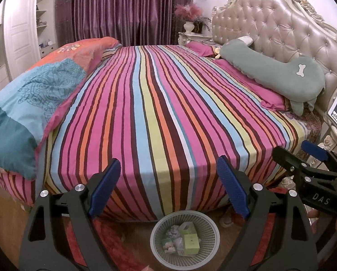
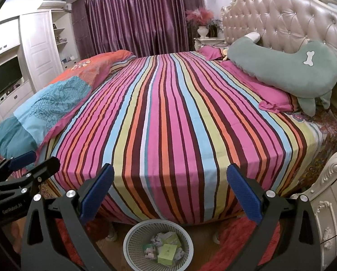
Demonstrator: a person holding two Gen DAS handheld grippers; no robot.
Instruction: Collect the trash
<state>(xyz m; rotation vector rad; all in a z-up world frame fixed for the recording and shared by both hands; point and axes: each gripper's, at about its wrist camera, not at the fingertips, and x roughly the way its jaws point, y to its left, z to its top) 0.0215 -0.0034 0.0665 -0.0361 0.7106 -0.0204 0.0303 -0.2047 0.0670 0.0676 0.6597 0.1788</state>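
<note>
A grey mesh waste basket point(image 1: 156, 244) point(image 2: 132, 248) stands on the floor at the foot of the near bed side. Green cartons point(image 1: 191, 244) point(image 2: 167, 253) and crumpled paper point(image 1: 171, 230) point(image 2: 157, 237) lie inside it. My left gripper point(image 1: 168, 169) hangs open above the basket with nothing between its blue pads point(image 1: 105, 187). My right gripper point(image 2: 169, 176) is open too, with empty blue pads point(image 2: 245, 194), and shows in the left wrist view at the right edge point(image 1: 299, 153). The left gripper also appears in the right wrist view at the lower left point(image 2: 28, 162).
The striped bed point(image 1: 159, 103) point(image 2: 168, 117) fills the middle. A folded quilt point(image 1: 33, 94) lies at its left, pink pillows and a green plush point(image 1: 279, 72) by the tufted headboard point(image 1: 281, 29). Red rugs point(image 2: 236, 244) flank the basket. An ornate nightstand point(image 2: 331, 203) stands at right.
</note>
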